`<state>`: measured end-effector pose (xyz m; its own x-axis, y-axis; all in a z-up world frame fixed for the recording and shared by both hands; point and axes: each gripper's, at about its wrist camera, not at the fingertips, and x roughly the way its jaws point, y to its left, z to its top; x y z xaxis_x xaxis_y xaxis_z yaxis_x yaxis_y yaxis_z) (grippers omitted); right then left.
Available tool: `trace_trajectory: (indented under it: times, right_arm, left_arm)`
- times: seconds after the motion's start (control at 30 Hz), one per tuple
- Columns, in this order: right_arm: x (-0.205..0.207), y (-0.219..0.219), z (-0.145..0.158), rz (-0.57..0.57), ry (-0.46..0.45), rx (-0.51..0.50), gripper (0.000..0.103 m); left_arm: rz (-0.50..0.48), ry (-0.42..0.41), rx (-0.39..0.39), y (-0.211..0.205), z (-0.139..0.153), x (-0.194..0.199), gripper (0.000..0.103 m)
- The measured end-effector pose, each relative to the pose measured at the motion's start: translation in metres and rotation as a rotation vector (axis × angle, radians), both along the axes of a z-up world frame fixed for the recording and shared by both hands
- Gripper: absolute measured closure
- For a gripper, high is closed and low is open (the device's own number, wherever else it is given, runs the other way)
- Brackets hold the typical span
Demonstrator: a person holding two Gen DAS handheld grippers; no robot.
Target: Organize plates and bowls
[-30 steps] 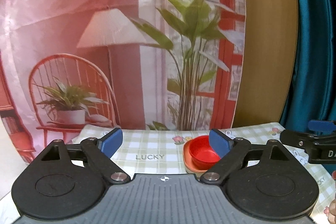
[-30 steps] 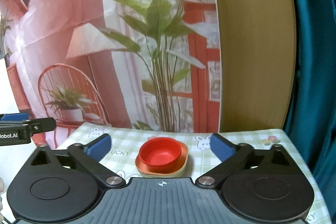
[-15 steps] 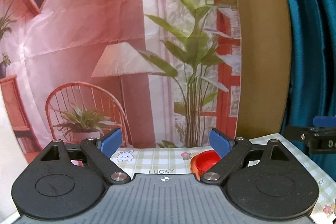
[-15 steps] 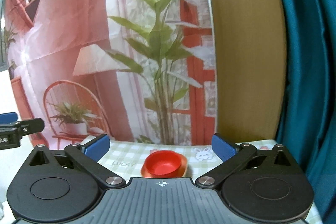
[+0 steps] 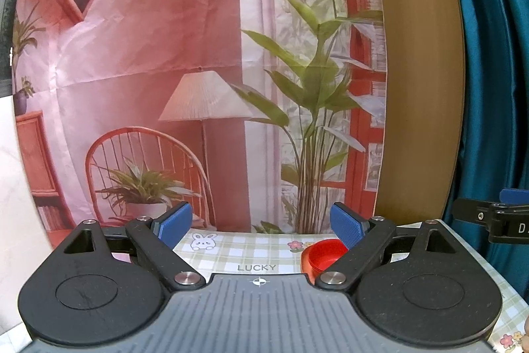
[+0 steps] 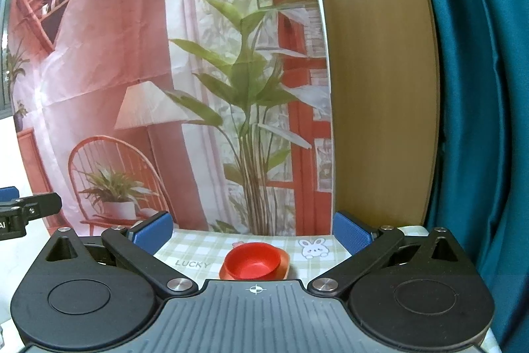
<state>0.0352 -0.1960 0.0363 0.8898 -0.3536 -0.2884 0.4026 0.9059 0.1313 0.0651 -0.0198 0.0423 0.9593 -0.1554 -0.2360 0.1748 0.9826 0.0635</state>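
Left gripper point(image 5: 261, 225): jaws spread wide, blue pads point(image 5: 175, 224) well apart, nothing between them; it hangs above the near edge of the bench, pointing toward the backdrop.
Bench point(image 5: 251, 252): covered in a green-and-white checked cloth with a bunny, small flowers and the word LUCKY printed on it.
Backdrop point(image 5: 148, 71): a printed hanging just behind the bench, showing a lamp, a wicker chair and tall green plants.
Red bowl point(image 6: 253, 260): upright, sitting inside an orange plate point(image 6: 286, 263) near the middle of the bench; from the left wrist view it shows half hidden behind the right finger.
Right gripper point(image 6: 253, 232): jaws also wide apart and empty, held above the bench with the bowl straight ahead between the fingers, not touching it.
Wooden panel point(image 6: 380, 88): stands right of the backdrop.
Teal curtain point(image 6: 479, 88): hangs at the far right.
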Motion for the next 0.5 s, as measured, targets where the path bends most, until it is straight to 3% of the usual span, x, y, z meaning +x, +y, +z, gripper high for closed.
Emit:
trace_trajectory:
  times: [0.5]
  right_arm:
    - [-0.0038,0.0013,0.0001,-0.007,-0.007,-0.005,0.0]
  left_arm:
    - [0.017,0.014,-0.014,0.0054,-0.0035,0.0034,0.011]
